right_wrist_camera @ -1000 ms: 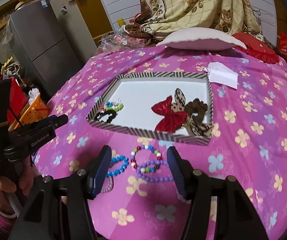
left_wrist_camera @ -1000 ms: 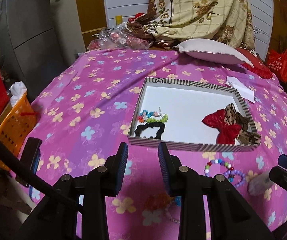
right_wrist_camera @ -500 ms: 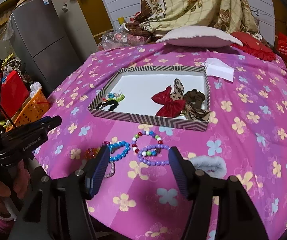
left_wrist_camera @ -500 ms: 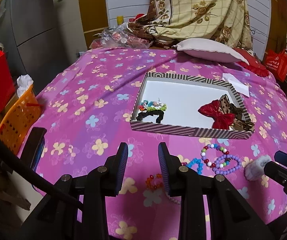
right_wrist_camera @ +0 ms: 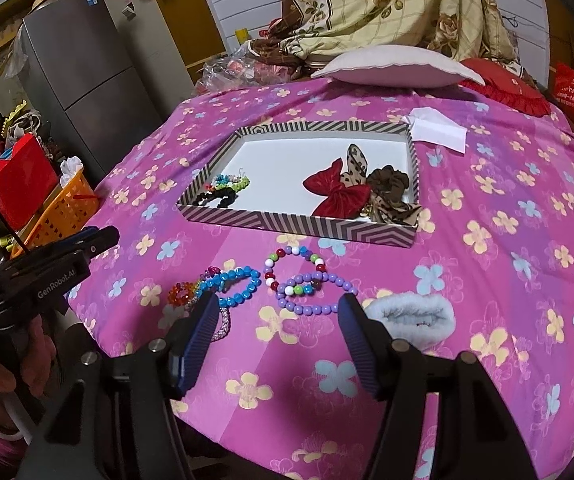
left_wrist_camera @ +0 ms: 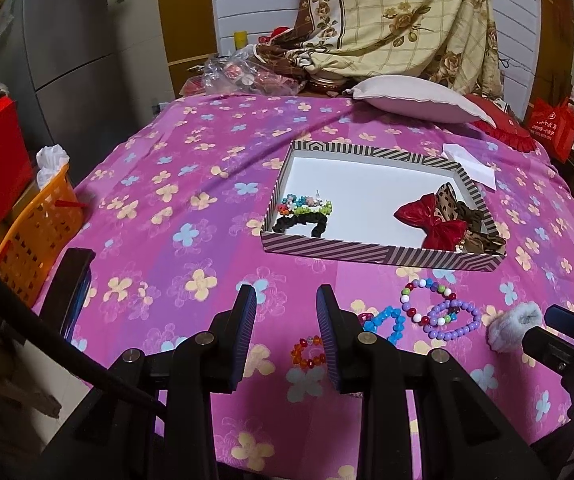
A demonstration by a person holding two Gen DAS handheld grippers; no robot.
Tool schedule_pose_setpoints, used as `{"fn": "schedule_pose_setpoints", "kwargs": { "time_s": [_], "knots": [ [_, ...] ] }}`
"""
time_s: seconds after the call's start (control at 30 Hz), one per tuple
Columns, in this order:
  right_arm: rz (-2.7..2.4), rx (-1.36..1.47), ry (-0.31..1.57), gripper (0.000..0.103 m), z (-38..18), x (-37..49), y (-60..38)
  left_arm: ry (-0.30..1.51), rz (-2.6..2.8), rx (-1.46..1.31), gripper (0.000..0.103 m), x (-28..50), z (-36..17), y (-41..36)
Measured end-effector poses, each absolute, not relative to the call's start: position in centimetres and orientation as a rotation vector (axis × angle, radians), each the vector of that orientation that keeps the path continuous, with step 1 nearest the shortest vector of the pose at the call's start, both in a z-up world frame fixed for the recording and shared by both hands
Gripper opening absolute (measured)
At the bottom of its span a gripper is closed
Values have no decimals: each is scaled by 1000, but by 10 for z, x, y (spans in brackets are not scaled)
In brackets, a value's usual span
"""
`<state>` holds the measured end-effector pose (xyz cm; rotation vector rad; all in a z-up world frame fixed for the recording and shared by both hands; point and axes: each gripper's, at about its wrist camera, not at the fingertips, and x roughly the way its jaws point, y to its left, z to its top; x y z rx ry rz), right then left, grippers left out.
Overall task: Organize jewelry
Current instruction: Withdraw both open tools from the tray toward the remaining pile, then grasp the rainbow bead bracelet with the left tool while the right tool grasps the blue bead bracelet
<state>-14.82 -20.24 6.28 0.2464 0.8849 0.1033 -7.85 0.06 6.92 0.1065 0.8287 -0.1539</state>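
Hovering nearest the viewer, the left gripper (left_wrist_camera: pixel 286 334) and the right gripper (right_wrist_camera: pixel 275 340) both stand with jaws apart and nothing between them.

Just past them, on the pink flowered bedspread (right_wrist_camera: pixel 507 280), the unsorted pieces lie loose: a small red-orange bead ring (right_wrist_camera: pixel 179 293), a blue bead bracelet (right_wrist_camera: pixel 234 286), a multicoloured round-bead bracelet (right_wrist_camera: pixel 293 262), a purple bead bracelet (right_wrist_camera: pixel 317 294) and a pale grey fluffy scrunchie (right_wrist_camera: pixel 411 318).

Farther on, the shallow striped cardboard tray (right_wrist_camera: pixel 299 227) already holds a black scrunchie with colourful beads (right_wrist_camera: pixel 223 190) on one side, and a red bow (right_wrist_camera: pixel 337 196) with brown scrunchies (right_wrist_camera: pixel 389 186) on the other.

By my reading, roughly half is sorted; five pieces remain outside the tray.
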Motion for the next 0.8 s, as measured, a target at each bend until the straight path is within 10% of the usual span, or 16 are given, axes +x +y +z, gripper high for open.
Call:
{"fn": "schedule_pose_setpoints", "kwargs": {
  "time_s": [0.8],
  "knots": [
    [104, 246, 929, 65, 46, -144, -203, 929, -176, 28, 49, -62, 45, 23]
  ]
}}
